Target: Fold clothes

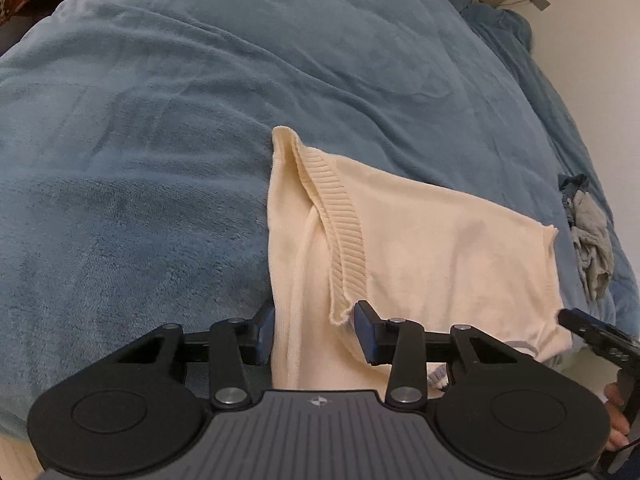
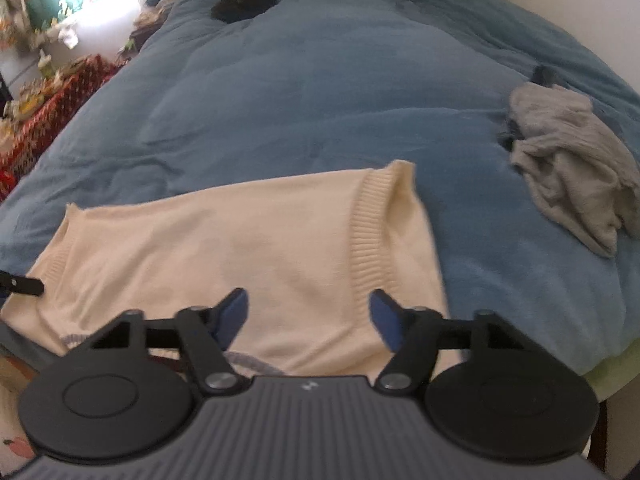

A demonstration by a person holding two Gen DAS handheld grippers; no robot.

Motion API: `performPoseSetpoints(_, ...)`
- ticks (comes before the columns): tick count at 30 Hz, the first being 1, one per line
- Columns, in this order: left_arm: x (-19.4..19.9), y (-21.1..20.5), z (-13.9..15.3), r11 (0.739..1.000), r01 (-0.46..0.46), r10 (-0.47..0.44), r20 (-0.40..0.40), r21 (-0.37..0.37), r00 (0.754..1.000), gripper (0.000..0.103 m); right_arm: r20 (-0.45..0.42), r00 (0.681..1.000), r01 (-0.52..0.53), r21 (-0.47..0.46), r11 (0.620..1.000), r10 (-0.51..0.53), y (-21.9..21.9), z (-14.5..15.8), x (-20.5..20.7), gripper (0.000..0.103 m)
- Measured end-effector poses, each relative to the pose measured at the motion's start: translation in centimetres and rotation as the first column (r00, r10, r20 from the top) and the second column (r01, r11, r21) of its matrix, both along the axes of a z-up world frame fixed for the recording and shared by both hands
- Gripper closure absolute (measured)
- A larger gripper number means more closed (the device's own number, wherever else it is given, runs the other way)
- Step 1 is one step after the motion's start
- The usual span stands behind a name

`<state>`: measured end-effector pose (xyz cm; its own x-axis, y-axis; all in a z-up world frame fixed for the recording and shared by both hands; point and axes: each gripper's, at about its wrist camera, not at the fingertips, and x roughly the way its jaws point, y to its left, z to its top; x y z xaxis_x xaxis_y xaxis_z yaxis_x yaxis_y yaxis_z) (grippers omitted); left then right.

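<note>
One cream sweater (image 1: pixel 432 248) is lying flat on the near edge of a blue blanket (image 1: pixel 160 120), ribbed band (image 1: pixel 344 232) folded over on top; one crumpled grey garment (image 2: pixel 572 160) is sitting well apart, to the sweater's right in the right wrist view; one dark item (image 2: pixel 244 6) is lying far up the blanket; red patterned cloth (image 2: pixel 52 120) is showing off the bed's left side.

Two grippers, both pointing steeply down at the sweater's near edge. L gripper (image 1: pixel 316 330): jaws partly open w/ a fold of sweater edge between the pads; can't tell if they're pressing it yet. R gripper (image 2: pixel 308 318): jaws standing fairly wide over the sweater near its ribbed band, pads not clamping anything. A hand (image 1: pixel 616 412) is just showing at the left view's right edge.
</note>
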<state>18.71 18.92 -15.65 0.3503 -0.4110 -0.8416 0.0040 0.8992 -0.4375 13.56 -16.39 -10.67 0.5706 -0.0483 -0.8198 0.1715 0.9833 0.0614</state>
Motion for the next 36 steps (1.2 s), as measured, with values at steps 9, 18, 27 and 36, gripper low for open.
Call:
performPoseSetpoints(9,-0.9,0.2,0.4,1.0,0.001,-0.001,-0.001,-0.019,1.0,0.081,-0.058,0.993,-0.102,0.06,0.993,0.105,7.8,-1.7,2.9,0.085)
performPoseSetpoints(18,-1.4,1.5,-0.5,0.997,-0.032,0.031,-0.012,-0.071,0.999,0.08,-0.066,0.976,-0.2,0.117,0.973,0.208,15.3,-1.6,5.4,0.085)
performPoseSetpoints(27,-1.6,1.9,-0.5,0.992,-0.057,0.058,0.007,-0.113,0.998,0.094,-0.113,0.966,-0.218,0.136,0.966,0.234,17.8,-2.2,6.0,0.082)
performPoseSetpoints(36,-2.2,-0.7,2.6,1.0,0.018,-0.018,0.134,0.005,0.991,0.095,-0.087,0.966,-0.232,0.131,0.964,0.244,17.2,-1.9,5.7,0.082)
